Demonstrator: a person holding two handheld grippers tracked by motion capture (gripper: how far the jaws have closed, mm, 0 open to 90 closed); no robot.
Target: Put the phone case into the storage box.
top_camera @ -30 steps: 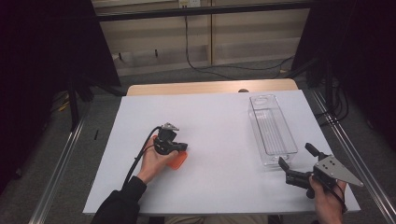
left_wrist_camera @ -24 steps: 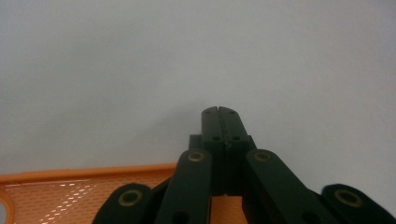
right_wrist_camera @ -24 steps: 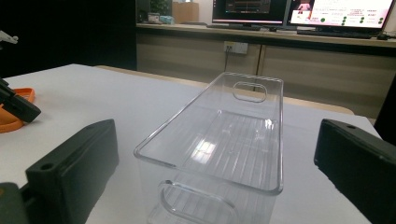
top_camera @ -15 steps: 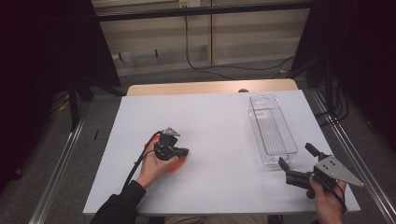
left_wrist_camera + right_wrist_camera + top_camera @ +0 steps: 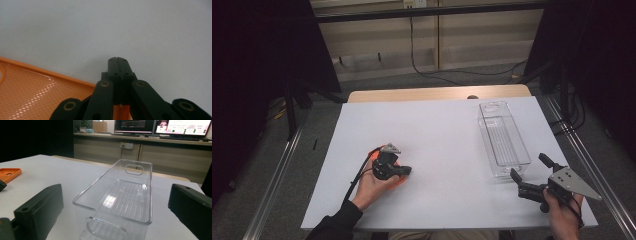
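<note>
Lab, monitors [image 5: 160, 126], white test table [image 5: 437, 130]

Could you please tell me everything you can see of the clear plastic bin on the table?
The clear plastic bin is a long, narrow, open-topped box of transparent plastic with rounded corners, a thickened rim and a ribbed floor. Each short end wall has an oval handle cutout. It holds nothing and stands upright on the white table, toward its right side, long axis running away from the person. The right gripper sits just short of its near end, jaws open and facing that end without touching it.
</note>
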